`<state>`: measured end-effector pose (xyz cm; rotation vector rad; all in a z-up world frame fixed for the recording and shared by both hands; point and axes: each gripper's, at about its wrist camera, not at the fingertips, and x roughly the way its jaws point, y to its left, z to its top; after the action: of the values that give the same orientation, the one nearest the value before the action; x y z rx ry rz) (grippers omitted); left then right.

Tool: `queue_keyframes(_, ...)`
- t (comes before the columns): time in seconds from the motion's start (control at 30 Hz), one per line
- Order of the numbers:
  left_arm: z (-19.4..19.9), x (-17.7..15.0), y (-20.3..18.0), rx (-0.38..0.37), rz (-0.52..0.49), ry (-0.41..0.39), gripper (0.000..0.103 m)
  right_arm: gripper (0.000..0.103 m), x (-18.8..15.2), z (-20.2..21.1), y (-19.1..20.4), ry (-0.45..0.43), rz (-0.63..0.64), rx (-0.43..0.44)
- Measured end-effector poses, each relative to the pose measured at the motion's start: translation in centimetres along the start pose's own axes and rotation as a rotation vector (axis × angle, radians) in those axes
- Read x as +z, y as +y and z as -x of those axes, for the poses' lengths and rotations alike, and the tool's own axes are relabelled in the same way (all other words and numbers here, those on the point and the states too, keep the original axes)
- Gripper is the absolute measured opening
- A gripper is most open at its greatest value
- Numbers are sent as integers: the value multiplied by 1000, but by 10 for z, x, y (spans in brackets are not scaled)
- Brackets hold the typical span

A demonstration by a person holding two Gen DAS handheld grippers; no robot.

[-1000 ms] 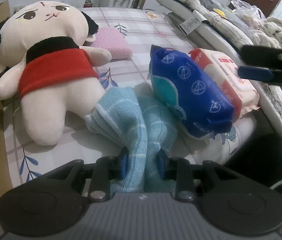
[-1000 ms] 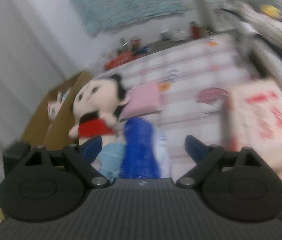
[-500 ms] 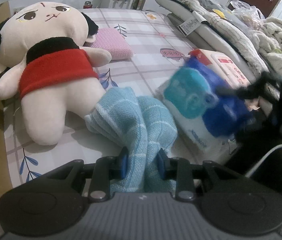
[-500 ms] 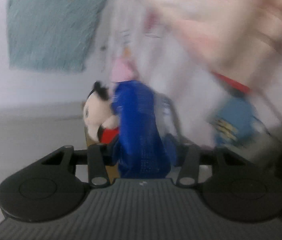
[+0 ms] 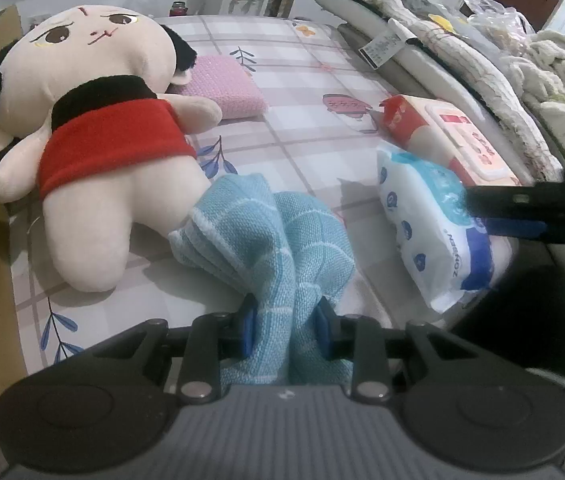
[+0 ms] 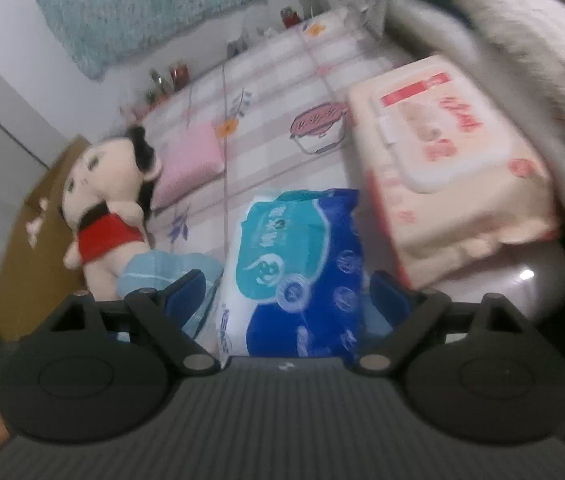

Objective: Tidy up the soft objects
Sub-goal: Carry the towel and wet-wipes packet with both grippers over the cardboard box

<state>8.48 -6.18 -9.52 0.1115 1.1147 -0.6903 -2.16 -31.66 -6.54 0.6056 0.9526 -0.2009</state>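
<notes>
left tool (image 5: 285, 320) grips towel (image 5: 266, 232) ("zonben" pack (image 5: 434, 236) nearby)

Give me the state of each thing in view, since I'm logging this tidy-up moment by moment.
Left tongs: shut on the blue towel.
Right tongs: open, astride the blue wipes pack.
Blue towel: bunched, one end pinched, the rest on the bed.
Blue wipes pack: lying on the bed, not gripped.
Pink wipes pack: lying flat, lid closed.
Plush doll: lying on its back.
Pink cloth: flat, beside the doll's head.
</notes>
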Motion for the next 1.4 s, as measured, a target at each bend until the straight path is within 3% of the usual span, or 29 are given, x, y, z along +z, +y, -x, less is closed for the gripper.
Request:
queue_keyframes(0.13,0,-1,-1,10,4,-4,30,90,5,-34,14,67,45,-63)
queue_keyframes(0.3,0,-2,-1,14,8,-10,28,94,2,-61,21,68,66,-114)
queue_keyframes(0.4,1,-4,-3,28,2,-19,26,76,0,-55,20,40,65,-113)
queue_keyframes(0.47,2,-5,-5,36,-20,-31,25,72,1,-48,16,30,37,-91)
queue_keyframes(0.67,16,-7,-4,36,-17,-66,24,68,-4,-19,-12,-9,-161,65)
queue_keyframes(0.83,47,-8,-3,16,12,-128,24,67,-9,13,-10,-68,-209,153)
queue_keyframes(1.13,141,-8,-4,4,64,-321,24,68,14,69,40,-175,-112,344)
queue_keyframes(1.4,227,-8,37,135,181,-522,24,68,60,62,137,-131,42,545)
